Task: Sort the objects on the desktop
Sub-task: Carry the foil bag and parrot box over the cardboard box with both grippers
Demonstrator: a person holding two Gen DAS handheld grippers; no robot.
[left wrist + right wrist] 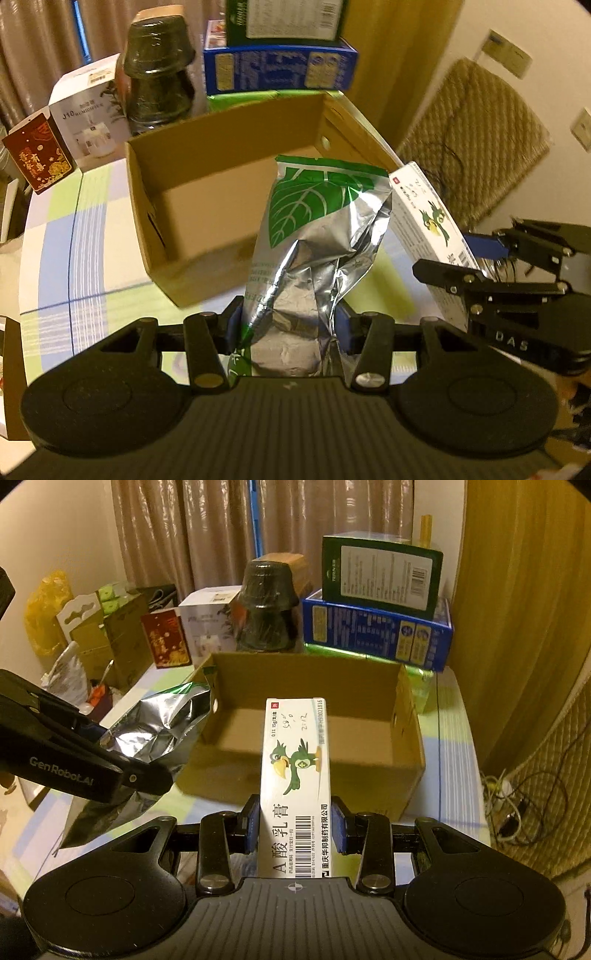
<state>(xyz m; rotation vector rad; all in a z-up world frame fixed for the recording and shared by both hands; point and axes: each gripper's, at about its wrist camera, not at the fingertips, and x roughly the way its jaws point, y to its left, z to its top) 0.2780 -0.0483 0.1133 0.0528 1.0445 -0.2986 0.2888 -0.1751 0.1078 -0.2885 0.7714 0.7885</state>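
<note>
My left gripper (288,328) is shut on a crumpled silver foil bag with a green leaf print (317,229), held up in front of an open cardboard box (207,177). My right gripper (297,827) is shut on a long white medicine carton with a green bird picture (295,768), its far end pointing toward the same cardboard box (406,753). In the left wrist view the white carton (424,221) and the right gripper (480,266) show at the right. In the right wrist view the foil bag (155,723) and the left gripper's black arm show at the left. The box interior looks bare.
Behind the box stand stacked blue (376,631) and green cartons (380,572), dark stacked bowls (266,609), a white carton (88,114) and a red carton (40,158). The table has a checked cloth (74,236). A woven chair back (469,136) and cables (517,805) are at the right.
</note>
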